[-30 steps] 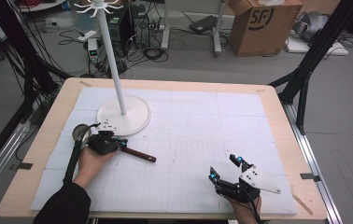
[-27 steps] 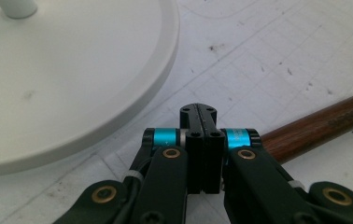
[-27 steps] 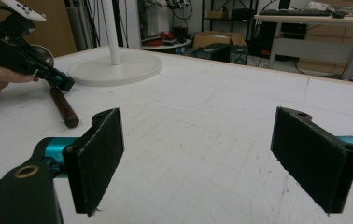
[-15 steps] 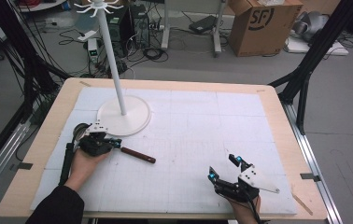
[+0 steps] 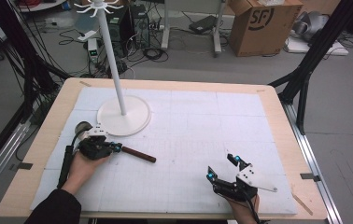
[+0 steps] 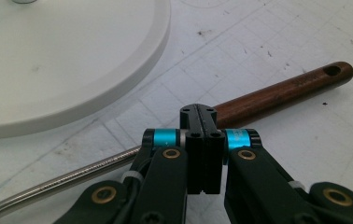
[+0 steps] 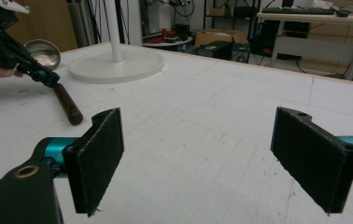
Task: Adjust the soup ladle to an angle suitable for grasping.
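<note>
A ladle with a dark wooden handle [image 5: 137, 154] and a steel bowl [image 5: 82, 127] lies on the white mat, left of middle. My left gripper [image 5: 114, 147] sits low over the join between steel shaft and wood. Its jaws are pressed together, and in the left gripper view [image 6: 198, 112] the ladle handle [image 6: 282, 91] passes behind their tips, not between them. My right gripper [image 5: 221, 166] rests near the front edge at the right. It is wide open [image 7: 202, 154] with nothing between the pads, and faces the ladle [image 7: 67, 105] and the left gripper [image 7: 48, 79].
A white stand with a round base [image 5: 123, 116] and a tall pole [image 5: 111, 56] rises just behind the ladle; its base [image 6: 48, 60] lies close to the left jaws. A white gridded mat [image 5: 240, 121] covers the wooden table. Boxes and cables lie on the floor beyond.
My left gripper has slid a little to the left along the ladle, toward the bowl. The ladle and the right gripper have stayed put.
</note>
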